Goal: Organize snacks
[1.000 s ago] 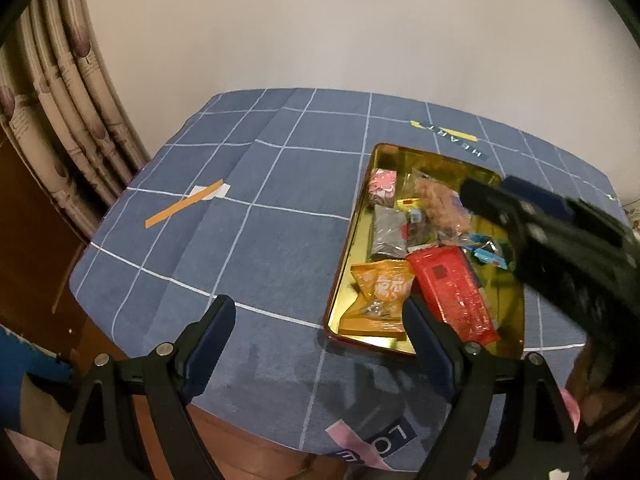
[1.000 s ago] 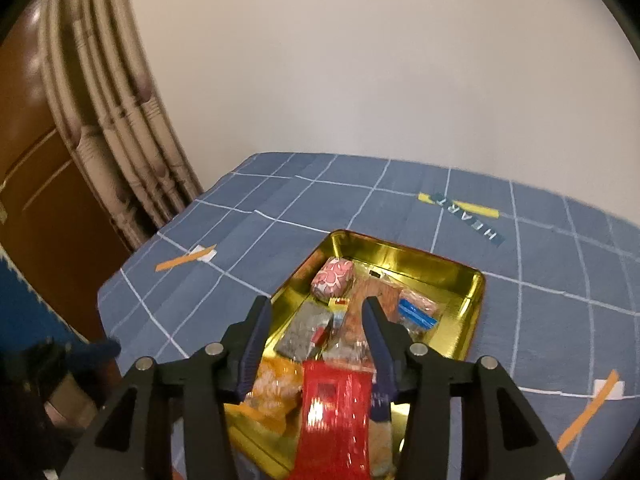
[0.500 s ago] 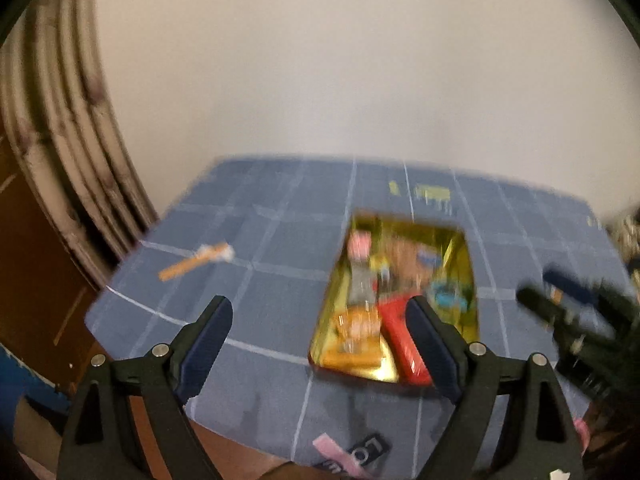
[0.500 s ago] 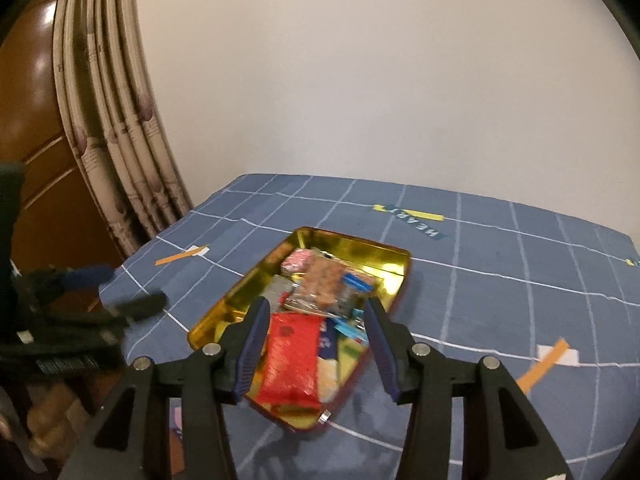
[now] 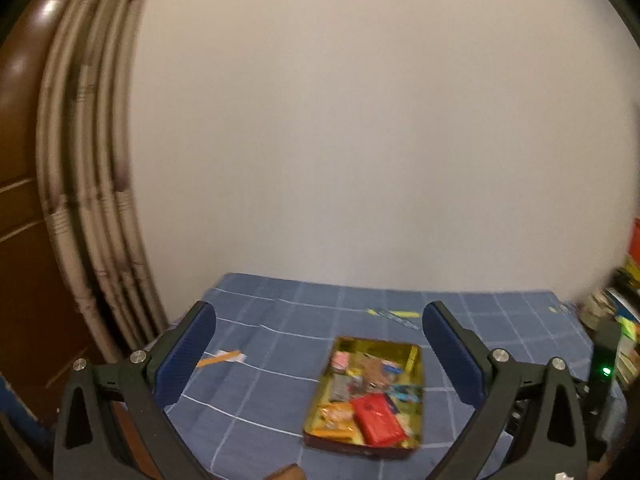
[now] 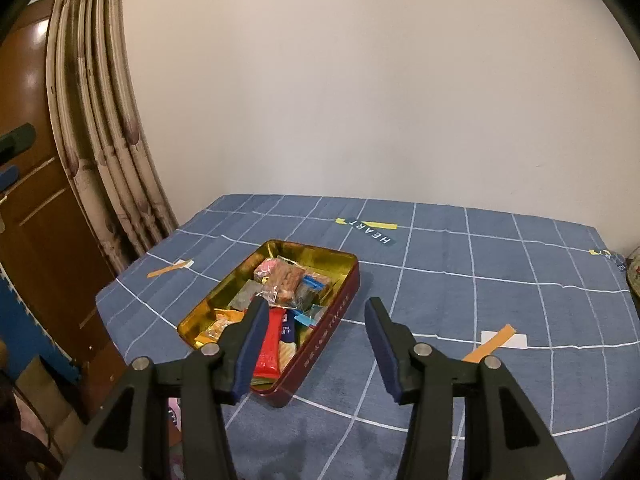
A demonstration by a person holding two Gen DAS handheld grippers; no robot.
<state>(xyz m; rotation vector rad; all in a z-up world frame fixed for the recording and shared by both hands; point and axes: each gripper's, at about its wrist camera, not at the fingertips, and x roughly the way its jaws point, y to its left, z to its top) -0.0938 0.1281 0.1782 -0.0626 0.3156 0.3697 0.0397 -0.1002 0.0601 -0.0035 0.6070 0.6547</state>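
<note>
A gold tin with red outer walls (image 6: 332, 328) lies on the blue checked tablecloth, filled with wrapped snacks. A red packet (image 6: 270, 344) and an orange packet (image 6: 220, 322) lie at its near end. A pink sweet (image 6: 266, 268) and a brown biscuit pack (image 6: 286, 278) are farther back. My right gripper (image 6: 317, 306) hovers just right of the tin, open and holding nothing. The left wrist view is blurred. It shows the tin (image 5: 376, 346) and the red packet (image 5: 378, 418) far below my left gripper (image 5: 319, 314). Its jaws are opening wide, with nothing between them.
Orange tape strips (image 6: 170, 269) (image 6: 490, 343) and a "HEART" label (image 6: 372, 230) are stuck to the cloth. A curtain (image 6: 100, 120) and a wooden door (image 6: 36, 216) stand at the left. A cluttered shelf (image 5: 624, 320) and a device with a green light (image 5: 607, 371) are at the right.
Both grippers have drawn back from the tin. The left one rose, tilted up toward the wall and spread its jaws wider. The right one shifted right, leaving the red packet in the tin.
</note>
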